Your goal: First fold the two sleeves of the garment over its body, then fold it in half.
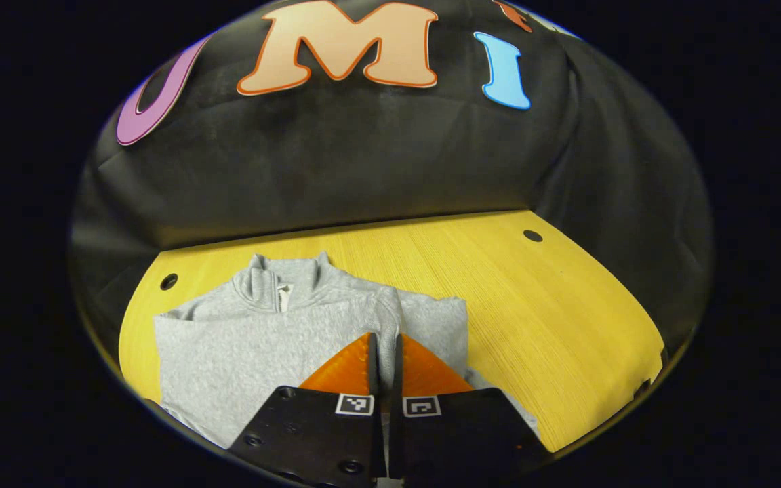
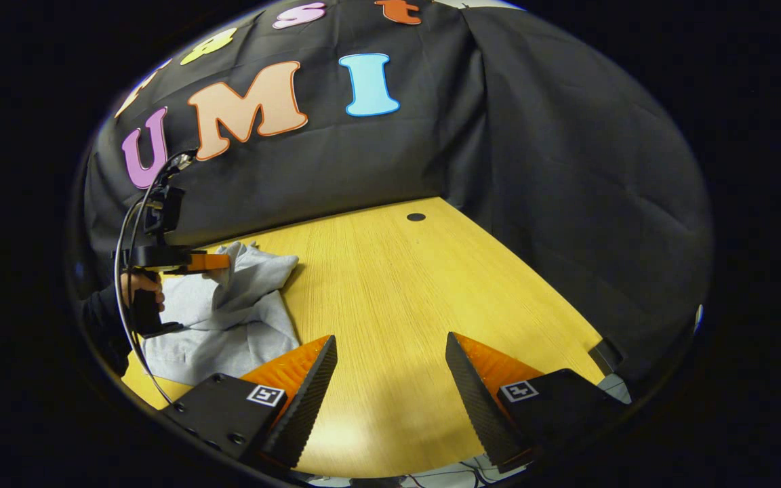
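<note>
A grey zip-collar sweatshirt (image 1: pixel 241 339) lies on the yellow wooden table (image 1: pixel 553 318), collar toward the booth's wall. My left gripper (image 1: pixel 385 342) is shut on a fold of its grey sleeve at the garment's right side. In the right gripper view the same left gripper (image 2: pixel 224 263), held by a hand (image 2: pixel 143 288), lifts a peak of grey cloth above the rest of the sweatshirt (image 2: pixel 241 318). My right gripper (image 2: pixel 390 359) stands open over bare table (image 2: pixel 390 271), to the right of the garment, with nothing between its fingers.
Black cloth walls close the table's back and right side. Round holes (image 1: pixel 532 236) (image 1: pixel 169 281) sit near the far corners of the tabletop. Cables (image 2: pixel 472 468) hang below the near table edge. Bare wood stretches to the right of the garment.
</note>
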